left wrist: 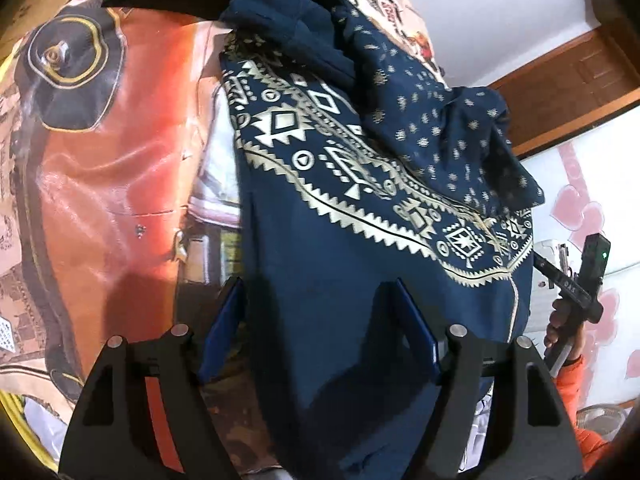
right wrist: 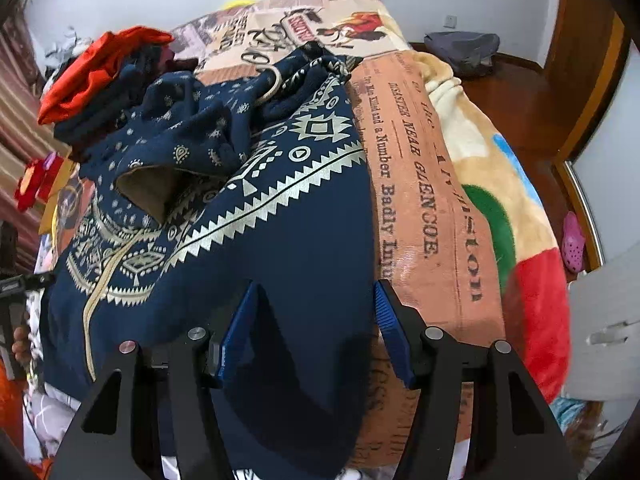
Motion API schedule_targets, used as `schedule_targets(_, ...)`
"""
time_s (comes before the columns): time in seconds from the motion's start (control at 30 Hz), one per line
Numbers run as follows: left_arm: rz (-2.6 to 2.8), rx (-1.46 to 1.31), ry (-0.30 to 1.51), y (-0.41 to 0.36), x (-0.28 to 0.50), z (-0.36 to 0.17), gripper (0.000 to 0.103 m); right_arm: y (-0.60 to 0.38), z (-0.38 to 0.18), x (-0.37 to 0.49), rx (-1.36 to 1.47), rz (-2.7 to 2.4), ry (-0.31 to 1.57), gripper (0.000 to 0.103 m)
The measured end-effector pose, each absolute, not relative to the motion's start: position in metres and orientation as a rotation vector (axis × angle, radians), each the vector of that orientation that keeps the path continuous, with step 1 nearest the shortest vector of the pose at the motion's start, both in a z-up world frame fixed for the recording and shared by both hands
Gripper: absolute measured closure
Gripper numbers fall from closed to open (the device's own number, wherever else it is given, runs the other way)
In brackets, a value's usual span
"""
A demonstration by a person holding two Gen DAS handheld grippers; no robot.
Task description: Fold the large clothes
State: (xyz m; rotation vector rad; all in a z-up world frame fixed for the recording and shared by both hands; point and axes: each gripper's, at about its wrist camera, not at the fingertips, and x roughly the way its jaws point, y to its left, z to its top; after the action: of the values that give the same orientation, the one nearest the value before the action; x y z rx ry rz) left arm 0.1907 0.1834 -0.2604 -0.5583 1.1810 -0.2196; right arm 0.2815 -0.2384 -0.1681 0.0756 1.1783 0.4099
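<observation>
The printed bedspread [right wrist: 424,216] in your right wrist view carries old-newspaper lettering. One headline reads "DISASTER NEAR GLENCOE." Beside it, a smaller line reads "and a Number Badly", then runs on into letters you cannot make out. Other print on the bedspread is too warped or blurred to read. In your left wrist view, no text is legible.

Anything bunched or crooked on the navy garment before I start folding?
Yes. The navy hoodie lies flat near both open hand-held grippers, but its dotted sleeve and hood are heaped on the patterned chest, not spread out.
</observation>
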Motion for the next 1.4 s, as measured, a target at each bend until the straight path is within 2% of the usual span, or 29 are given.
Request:
schedule_targets(0.07, -0.233, -0.515, 1.16, 0.174, 0.188, -0.254, 0.042, -0.235, -0.166, 0.282, 0.11, 0.427, 1.149, 0.045)
schedule_targets(0.1, -0.238, -0.493, 1.15, 0.169, 0.187, -0.25, 0.054, -0.234, -0.165, 0.282, 0.121, 0.432, 1.141, 0.051)
schedule_targets(0.13, -0.237, -0.466, 1.138, 0.165, 0.187, -0.245, 0.072, -0.231, -0.164, 0.282, 0.132, 0.44, 1.135, 0.066)
schedule_targets(0.17, -0.229, -0.438, 1.126, 0.163, 0.189, -0.239, 0.082, -0.229, -0.163, 0.281, 0.124, 0.439, 1.131, 0.074)
schedule_targets(0.2, -0.222, -0.417, 1.115, 0.161, 0.19, -0.234, 0.098, -0.226, -0.159, 0.282, 0.111, 0.443, 1.12, 0.085)
schedule_targets(0.23, -0.225, -0.42, 1.089, 0.164, 0.195, -0.225, 0.098, -0.224, -0.156, 0.282, 0.11, 0.467, 1.113, 0.093)
schedule_targets(0.47, -0.189, -0.502, 0.868, 0.194, 0.223, -0.164, 0.098, -0.21, -0.104, 0.296, 0.095, 0.501, 0.941, 0.093)
schedule_targets(0.57, -0.108, -0.458, 0.835, 0.2, 0.237, -0.157, 0.098, -0.214, -0.101, 0.313, 0.149, 0.474, 0.912, 0.093)
schedule_targets(0.7, -0.013, -0.397, 0.867, 0.198, 0.259, -0.18, 0.097, -0.221, -0.122, 0.334, 0.177, 0.415, 0.933, 0.093)
schedule_targets(0.87, 0.019, -0.401, 1.016, 0.199, 0.274, -0.232, 0.096, -0.221, -0.162, 0.345, 0.181, 0.389, 1.033, 0.09)
schedule_targets(0.97, -0.022, -0.441, 1.036, 0.201, 0.267, -0.241, 0.094, -0.224, -0.162, 0.334, 0.168, 0.398, 1.024, 0.087)
schedule_targets(1.07, -0.05, -0.441, 1.056, 0.203, 0.257, -0.234, 0.076, -0.23, -0.15, 0.327, 0.146, 0.409, 1.033, 0.083)
schedule_targets(1.13, -0.045, -0.414, 1.048, 0.204, 0.25, -0.226, 0.06, -0.236, -0.143, 0.323, 0.138, 0.409, 1.038, 0.082)
schedule_targets(1.27, -0.042, -0.381, 1.033, 0.203, 0.231, -0.216, 0.054, -0.248, -0.136, 0.314, 0.165, 0.437, 1.058, 0.078)
schedule_targets(1.33, -0.056, -0.397, 1.039, 0.203, 0.221, -0.216, 0.049, -0.25, -0.137, 0.308, 0.168, 0.441, 1.068, 0.068)
schedule_targets(1.4, -0.064, -0.409, 1.06, 0.203, 0.216, -0.219, 0.047, -0.25, -0.136, 0.299, 0.148, 0.438, 1.066, 0.065)
